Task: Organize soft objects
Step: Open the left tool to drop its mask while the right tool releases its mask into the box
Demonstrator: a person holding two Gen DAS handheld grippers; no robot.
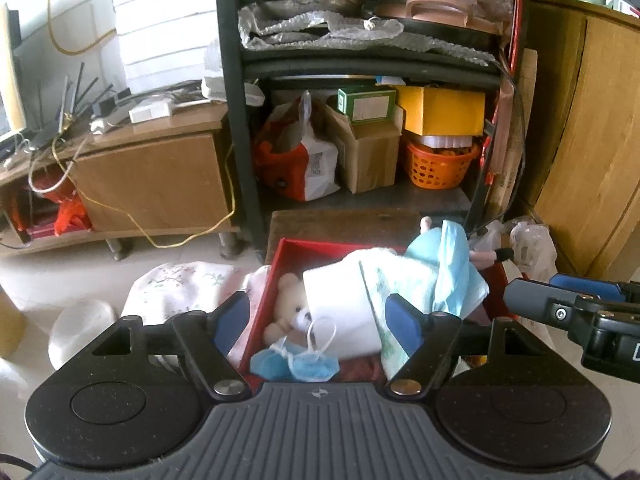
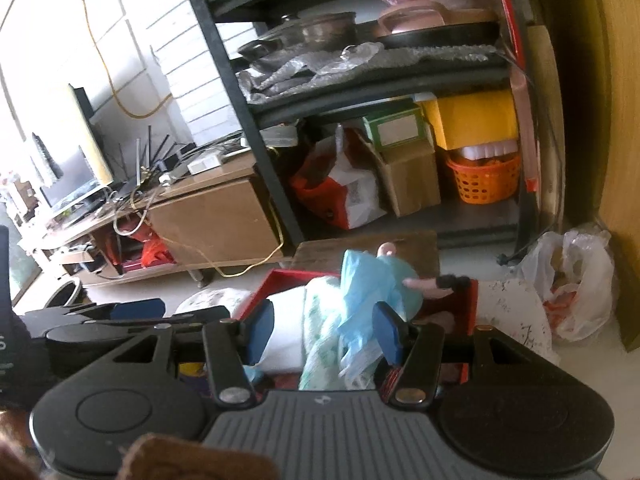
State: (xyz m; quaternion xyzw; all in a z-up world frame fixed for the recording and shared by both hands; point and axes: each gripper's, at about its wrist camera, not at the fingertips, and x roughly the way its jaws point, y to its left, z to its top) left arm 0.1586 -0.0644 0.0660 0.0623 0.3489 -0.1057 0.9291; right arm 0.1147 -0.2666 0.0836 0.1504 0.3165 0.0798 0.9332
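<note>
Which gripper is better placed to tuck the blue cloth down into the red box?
Probably right. The right gripper is open with the blue cloth directly between its fingers. The left gripper, also open, frames the white cloth and teddy bear in the red box instead.

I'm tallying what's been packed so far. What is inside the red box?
In the red box: a teddy bear, blue face masks, a folded white cloth, a light blue garment. Whatever lies beneath the cloths is covered.
</note>
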